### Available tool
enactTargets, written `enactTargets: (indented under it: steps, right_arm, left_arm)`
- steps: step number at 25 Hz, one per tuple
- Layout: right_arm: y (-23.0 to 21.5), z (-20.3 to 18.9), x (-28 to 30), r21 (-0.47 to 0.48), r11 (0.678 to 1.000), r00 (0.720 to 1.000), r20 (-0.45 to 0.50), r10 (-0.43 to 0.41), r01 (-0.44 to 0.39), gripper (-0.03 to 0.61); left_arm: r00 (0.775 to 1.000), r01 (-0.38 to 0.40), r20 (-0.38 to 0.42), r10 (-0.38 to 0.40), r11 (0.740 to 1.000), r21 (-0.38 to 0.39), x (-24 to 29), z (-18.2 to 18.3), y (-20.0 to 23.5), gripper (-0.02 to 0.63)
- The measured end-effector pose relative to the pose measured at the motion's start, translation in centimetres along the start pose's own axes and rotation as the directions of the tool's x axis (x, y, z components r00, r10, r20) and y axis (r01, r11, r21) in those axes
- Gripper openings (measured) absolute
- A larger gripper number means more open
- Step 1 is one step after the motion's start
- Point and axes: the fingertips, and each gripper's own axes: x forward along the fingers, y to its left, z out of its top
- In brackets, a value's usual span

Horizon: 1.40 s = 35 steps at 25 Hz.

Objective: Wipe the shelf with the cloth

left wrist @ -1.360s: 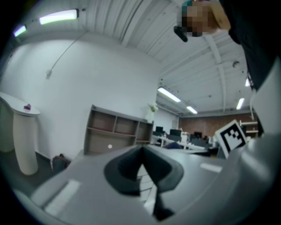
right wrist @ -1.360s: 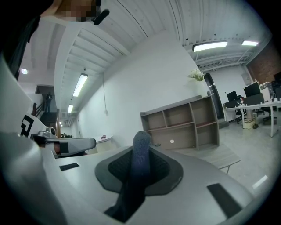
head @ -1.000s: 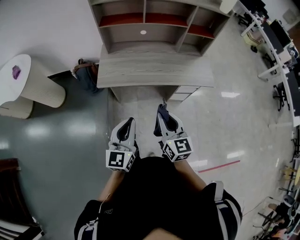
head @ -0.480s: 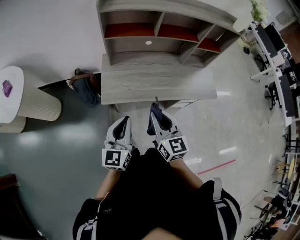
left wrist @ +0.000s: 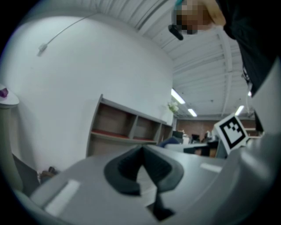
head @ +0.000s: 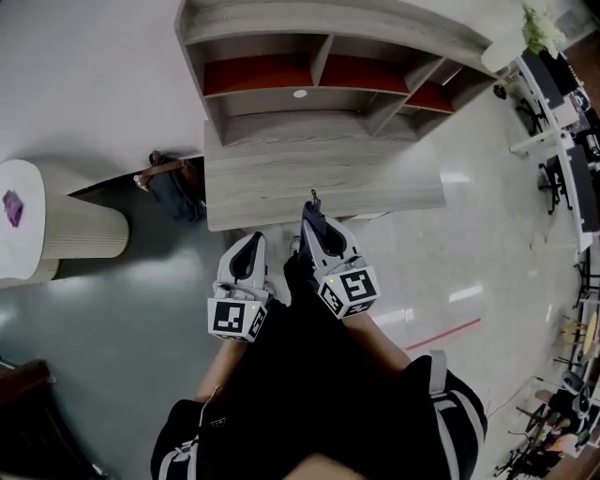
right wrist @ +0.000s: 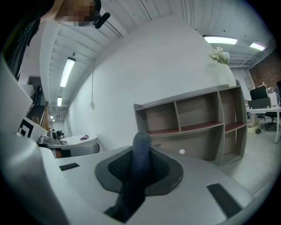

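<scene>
The grey wood-grain shelf unit with red boards stands against the wall, and a wide lower ledge juts out toward me. My right gripper is shut on a dark blue cloth, its tip just over the ledge's front edge. In the right gripper view the cloth pokes up as a rolled tuft between the jaws, with the shelf ahead. My left gripper hangs beside it, short of the ledge. Its jaws are shut with nothing in them.
A round white table with a small purple item stands at the left. A bag lies on the floor by the shelf's left end. Office desks and chairs line the right side. A plant tops the shelf.
I have stepped closer to the shelf. Both grippers have moved forward, and the right one with the cloth has reached the ledge's front edge.
</scene>
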Motion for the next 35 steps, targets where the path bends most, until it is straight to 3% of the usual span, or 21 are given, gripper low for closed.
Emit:
enactTargets:
  steps: [11, 20, 27, 35]
  right_arm:
    - [-9.5, 3.7, 10.6, -0.019, 0.988, 0.988, 0.008, 0.152, -0.152, 0.054]
    - [-14.7, 5.4, 15.3, -0.007, 0.982, 0.982, 0.003, 0.189, -0.189, 0.054]
    - [-15.6, 6.1, 17.8, 0.002, 0.987, 0.987, 0.01, 0.162, -0.162, 0.054]
    - [-16.6, 6.7, 22.2, -0.012, 0.998, 0.998, 0.006, 0.062, -0.062, 0.054]
  left_arm:
    - [0.99, -0.134, 0.04, 0.135, 0.991, -0.016, 13.2, 2.5, 3.4, 0.005]
    - [0.979, -0.205, 0.012, 0.205, 0.979, 0.005, 18.1, 3.6, 4.7, 0.005]
    - [0.988, -0.154, 0.02, 0.153, 0.987, 0.05, 20.9, 5.3, 5.5, 0.005]
    - [0.996, -0.085, 0.046, 0.081, 0.994, 0.07, 23.2, 7.2, 8.6, 0.005]
